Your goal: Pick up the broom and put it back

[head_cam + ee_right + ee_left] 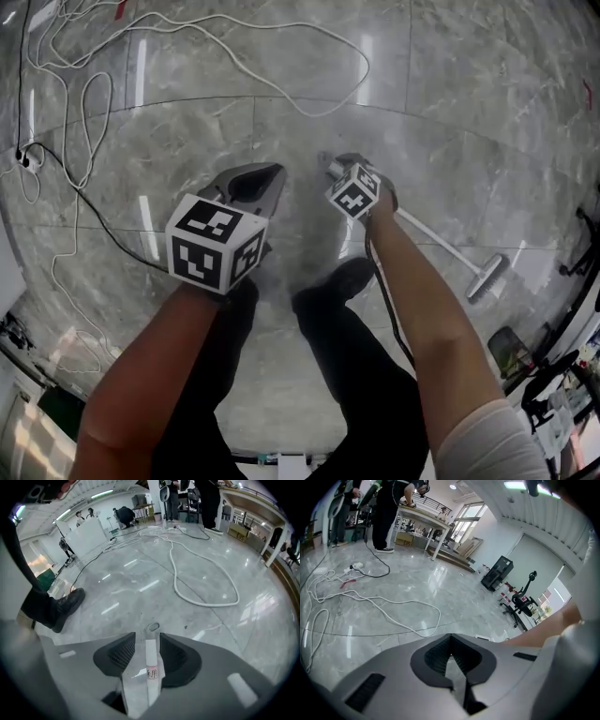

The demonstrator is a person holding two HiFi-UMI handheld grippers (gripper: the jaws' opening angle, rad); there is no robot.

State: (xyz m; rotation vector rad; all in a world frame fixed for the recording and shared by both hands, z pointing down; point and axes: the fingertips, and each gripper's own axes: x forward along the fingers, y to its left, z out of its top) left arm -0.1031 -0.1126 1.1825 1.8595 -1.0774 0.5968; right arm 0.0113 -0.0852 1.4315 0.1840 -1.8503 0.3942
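My right gripper (331,167) points steeply down at the grey marble floor (469,112), over the top end of the long broom (433,240) with a pale metal handle and a flat grey head. The broom lies flat, just beyond my black shoe (339,279). Its handle end is ahead of the toe, and its grey head (487,277) is out to the right of the shoe, touching the floor.

Only the right gripper view shows how my fingers stand. There the right gripper (147,638) has its jaws spread wide, and the handle (151,663) runs up the gap between them with a small printed label on it. I see floor on the left of the handle, so the pads are not pressing on it — nothing is gripped. The same shoe (61,605) sits off to the left there.

My left gripper (272,174) hangs above the floor ahead of the shoe, to the left of the broom's handle end. In the left gripper view, the left gripper (450,637) has its tips brought together with only floor showing through the gap behind them — it is empty.

The head view shows a looping white cable (234,56) on the floor far ahead of the shoe. The left gripper view adds what the head view cannot show, a black office chair (522,599) and a white table (424,522) across the room.
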